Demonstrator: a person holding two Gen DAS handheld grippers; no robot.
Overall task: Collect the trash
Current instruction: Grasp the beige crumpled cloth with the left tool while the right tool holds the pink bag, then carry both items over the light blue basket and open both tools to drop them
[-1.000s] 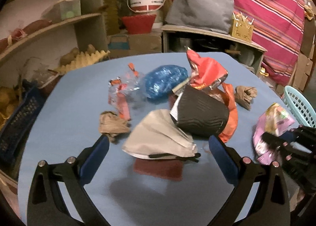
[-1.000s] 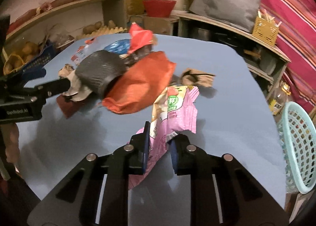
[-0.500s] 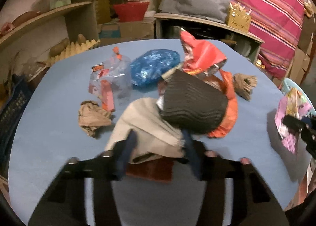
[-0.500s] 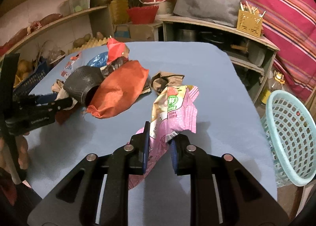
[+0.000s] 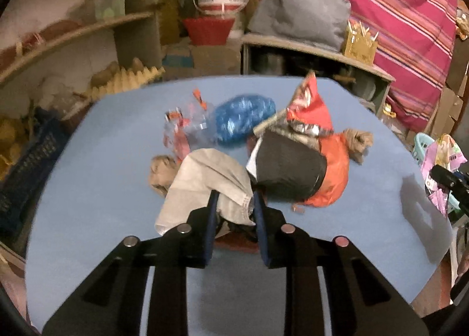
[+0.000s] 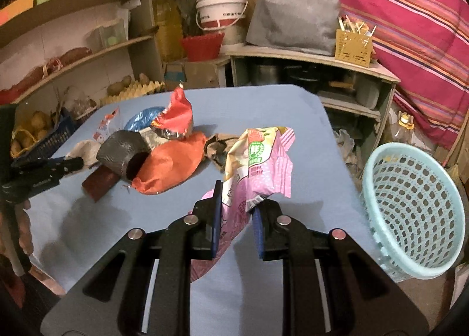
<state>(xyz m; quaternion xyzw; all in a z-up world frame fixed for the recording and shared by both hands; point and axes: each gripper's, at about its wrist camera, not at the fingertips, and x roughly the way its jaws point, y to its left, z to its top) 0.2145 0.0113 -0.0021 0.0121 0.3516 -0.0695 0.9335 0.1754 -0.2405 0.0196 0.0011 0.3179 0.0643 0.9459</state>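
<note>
My right gripper (image 6: pixel 236 204) is clamped on the pink wrapper (image 6: pixel 258 166), held clear of the blue table (image 6: pixel 293 107) just left of the basket (image 6: pixel 416 213) for the drop. My left gripper (image 5: pixel 234 213) has just been closing on the beige cloth (image 5: pixel 205 180), left of the basket, so both loads go together.

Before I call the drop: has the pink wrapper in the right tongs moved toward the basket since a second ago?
Yes. The pink wrapper, clamped in the right tongs, now hangs much nearer the basket, further from the trash pile on the table.
</note>
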